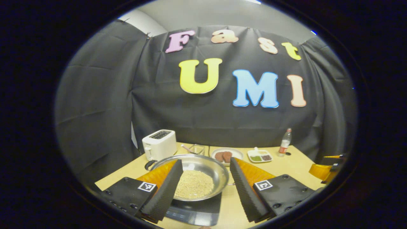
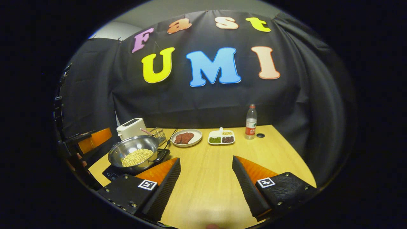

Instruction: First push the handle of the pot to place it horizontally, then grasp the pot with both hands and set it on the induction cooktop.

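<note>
Nearest the lens in the left gripper view, the left gripper [image 1: 205, 187] is seen with its ridged, wedge-shaped fingers spread wide, and nothing is gripped between them; the gap is framed around the pot [image 1: 197, 176], but contact with its rim cannot be judged. The pot, a shallow round pan of polished steel partly filled with pale, grainy beans, is set on the induction cooktop [image 1: 195, 211], a flat dark glassy slab near the front left corner of the table [image 1: 295, 165], whose top is of light wood. In the right gripper view, the right gripper [image 2: 206, 183] is likewise held wide open over bare tabletop, with nothing touched or held, well apart from the pot. Behind the pot, towards the back left corner, a boxy white toaster [image 1: 159, 144] and a small wire basket [image 2: 158, 133] are placed. Along the back edge, a round plate [image 2: 187, 137] with brownish pieces, a white divided dish [image 2: 221, 137] and a clear plastic bottle [image 2: 251, 122] are lined up.
</note>
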`<state>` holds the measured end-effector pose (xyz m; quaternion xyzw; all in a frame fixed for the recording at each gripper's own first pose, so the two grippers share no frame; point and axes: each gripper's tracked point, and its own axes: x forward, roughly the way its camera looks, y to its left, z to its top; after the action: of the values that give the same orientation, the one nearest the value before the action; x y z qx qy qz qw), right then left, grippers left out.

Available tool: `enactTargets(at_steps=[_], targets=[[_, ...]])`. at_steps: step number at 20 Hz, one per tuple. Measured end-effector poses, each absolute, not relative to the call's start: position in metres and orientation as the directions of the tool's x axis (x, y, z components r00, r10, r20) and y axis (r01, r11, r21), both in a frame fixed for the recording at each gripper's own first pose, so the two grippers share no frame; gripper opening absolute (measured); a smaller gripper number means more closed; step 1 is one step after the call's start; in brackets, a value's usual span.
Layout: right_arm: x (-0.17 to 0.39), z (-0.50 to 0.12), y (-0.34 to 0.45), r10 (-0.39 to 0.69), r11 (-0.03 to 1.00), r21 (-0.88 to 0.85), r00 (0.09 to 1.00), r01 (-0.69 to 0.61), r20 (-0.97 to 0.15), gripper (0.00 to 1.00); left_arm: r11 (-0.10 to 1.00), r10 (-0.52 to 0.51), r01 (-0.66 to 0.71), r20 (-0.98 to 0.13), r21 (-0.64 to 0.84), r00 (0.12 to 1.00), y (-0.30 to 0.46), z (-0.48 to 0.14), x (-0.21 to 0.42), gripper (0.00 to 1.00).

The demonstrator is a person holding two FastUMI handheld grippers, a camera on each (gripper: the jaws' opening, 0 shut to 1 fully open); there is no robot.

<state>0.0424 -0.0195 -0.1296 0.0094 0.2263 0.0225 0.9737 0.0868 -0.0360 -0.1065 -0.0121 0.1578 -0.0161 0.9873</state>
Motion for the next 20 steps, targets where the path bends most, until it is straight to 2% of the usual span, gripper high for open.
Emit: enactTargets(at_steps=[1, 5, 7, 12, 14, 19, 20], targets=[[0.032, -0.119, -0.029, 0.042, 0.999, 0.016, 0.904, -0.039, -0.425, 0.99, 0.999, -0.044, 0.038, -0.300, -0.027, 0.953, -0.048, -0.099, 0.075, 1.00], [-0.003, -0.077, -0.054, 0.007, 1.000, -0.017, 0.941, -0.014, -0.339, 0.98, 0.997, -0.072, 0.066, -0.254, -0.030, 0.965, -0.079, -0.067, 0.034, 0.93], [-0.022, -0.058, -0.064, -0.017, 0.999, -0.033, 0.954, 0.008, -0.299, 0.99, 0.998, -0.059, 0.056, -0.224, -0.019, 0.973, -0.080, -0.055, 0.016, 1.00], [-0.051, -0.036, -0.068, -0.068, 0.997, -0.052, 0.972, 0.058, -0.223, 0.98, 0.995, -0.093, 0.099, -0.163, 0.032, 0.982, -0.078, -0.030, -0.014, 0.93], [-0.058, -0.030, -0.064, -0.084, 0.996, -0.041, 0.976, 0.078, -0.200, 0.98, 0.993, -0.102, 0.111, -0.150, 0.048, 0.983, -0.074, -0.024, -0.022, 1.00], [-0.061, -0.019, -0.057, -0.109, 0.994, -0.020, 0.979, 0.107, -0.171, 0.98, 0.992, -0.109, 0.116, -0.125, 0.049, 0.986, -0.068, -0.011, -0.030, 1.00], [-0.061, -0.017, -0.055, -0.109, 0.994, -0.019, 0.981, 0.107, -0.160, 0.98, 0.992, -0.110, 0.117, -0.129, 0.045, 0.986, -0.067, -0.012, -0.031, 0.97]])
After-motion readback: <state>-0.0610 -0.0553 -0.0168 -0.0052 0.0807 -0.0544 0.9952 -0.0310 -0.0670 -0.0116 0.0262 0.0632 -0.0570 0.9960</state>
